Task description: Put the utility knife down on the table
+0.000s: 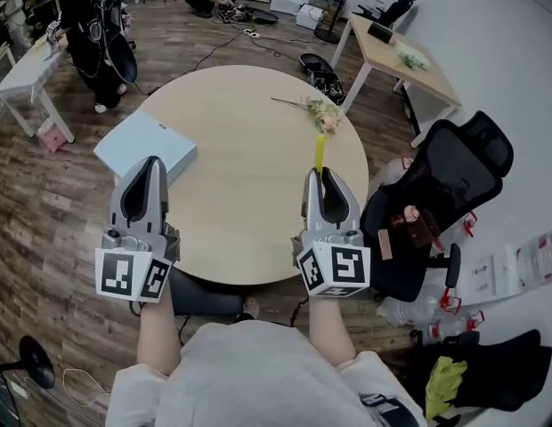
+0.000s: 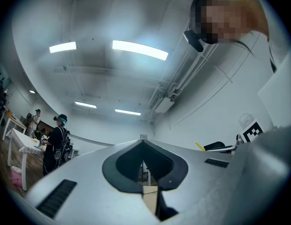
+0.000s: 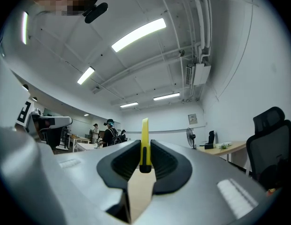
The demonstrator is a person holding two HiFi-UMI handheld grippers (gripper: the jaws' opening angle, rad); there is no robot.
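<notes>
A round tabletop (image 1: 249,212) of light wood stands on a dark plank floor (image 1: 44,221) in a large workroom with white walls. A flat pale blue box (image 1: 144,145) lies at its left edge and hangs partly over the rim. A small sprig of pale flowers (image 1: 316,109) lies at the far right. Between them the wood is open. A black office chair (image 1: 445,185) stands close to the right rim.

The right tool (image 1: 322,174) is closed on a yellow utility knife (image 3: 144,139). The knife sticks out forward over the right part of the tabletop, short of the flowers. The left tool (image 1: 153,161) has its jaws together with nothing between them, near the box. Each tool carries a cube with black-and-white square markers (image 1: 133,274).
</notes>
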